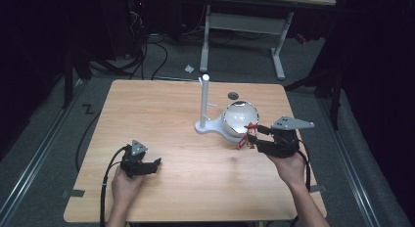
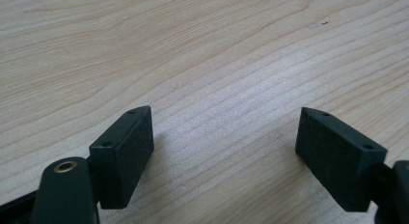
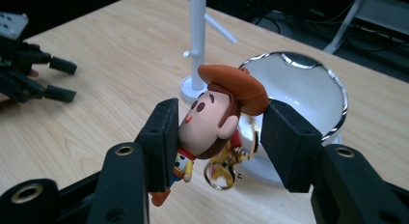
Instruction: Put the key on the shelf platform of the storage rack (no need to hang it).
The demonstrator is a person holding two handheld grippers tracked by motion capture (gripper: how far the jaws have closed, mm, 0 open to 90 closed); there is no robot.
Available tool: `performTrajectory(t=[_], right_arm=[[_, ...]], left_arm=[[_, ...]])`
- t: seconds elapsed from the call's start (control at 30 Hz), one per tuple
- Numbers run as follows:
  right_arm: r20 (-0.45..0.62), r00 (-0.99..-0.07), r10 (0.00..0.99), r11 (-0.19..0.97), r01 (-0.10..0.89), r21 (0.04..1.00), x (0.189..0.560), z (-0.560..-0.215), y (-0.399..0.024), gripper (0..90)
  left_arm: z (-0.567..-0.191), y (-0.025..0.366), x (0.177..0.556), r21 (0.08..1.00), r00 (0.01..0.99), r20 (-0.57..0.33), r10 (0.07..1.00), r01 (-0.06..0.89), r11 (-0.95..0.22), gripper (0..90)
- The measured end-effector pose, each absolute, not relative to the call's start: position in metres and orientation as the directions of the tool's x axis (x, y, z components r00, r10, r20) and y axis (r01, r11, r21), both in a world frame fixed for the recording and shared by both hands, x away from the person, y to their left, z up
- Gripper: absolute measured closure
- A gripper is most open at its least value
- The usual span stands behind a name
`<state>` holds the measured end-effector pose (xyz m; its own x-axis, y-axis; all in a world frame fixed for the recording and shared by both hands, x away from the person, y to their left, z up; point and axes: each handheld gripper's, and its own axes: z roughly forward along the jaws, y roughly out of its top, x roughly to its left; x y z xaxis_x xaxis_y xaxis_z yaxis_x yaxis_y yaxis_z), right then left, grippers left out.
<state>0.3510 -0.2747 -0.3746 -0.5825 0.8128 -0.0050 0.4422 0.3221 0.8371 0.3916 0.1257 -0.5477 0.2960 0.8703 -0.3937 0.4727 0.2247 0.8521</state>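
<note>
Right gripper [image 3: 217, 132] has a cowboy figurine keychain [image 3: 217, 120] between its jaws, held by the big head; the hat points up and away, the small body and a gold clasp [image 3: 224, 168] hang below. The left pad presses the face side. The right pad looks just off the back of the head, so the grip may be loose or one-sided; hard to tell from this angle. In the high view the figurine [image 1: 248, 134] sits just in front of the round mirror [image 1: 240, 118] and a little right of the white stand [image 1: 204, 104] with its side pegs. The stand lies ahead and to the left of the right gripper [image 1: 257, 135], near; that hand is by far the closer one. Left gripper [image 1: 155, 164] rests low over bare table [image 1: 161, 114], well apart, jaws spread wide with nothing between them [image 2: 224, 137].
</note>
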Motion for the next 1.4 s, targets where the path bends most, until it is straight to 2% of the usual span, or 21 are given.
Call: performTrajectory(t=[0.77, 1.4], right_arm=[[-0.012, -0.536, 0.844, 0.276, 0.416, 0.867, 0.379, -0.332, -0.294, 49.6], [0.012, -0.494, 0.869, 0.245, 0.452, 0.858, 0.404, -0.337, -0.302, 49.7]], left_arm=[[-0.548, 0.126, 0.392, 0.852, 0.296, -0.393, 0.87, 0.473, 0.224, 21.5], [-0.548, 0.126, 0.392, 0.853, 0.297, -0.391, 0.871, 0.473, 0.222, 21.5]])
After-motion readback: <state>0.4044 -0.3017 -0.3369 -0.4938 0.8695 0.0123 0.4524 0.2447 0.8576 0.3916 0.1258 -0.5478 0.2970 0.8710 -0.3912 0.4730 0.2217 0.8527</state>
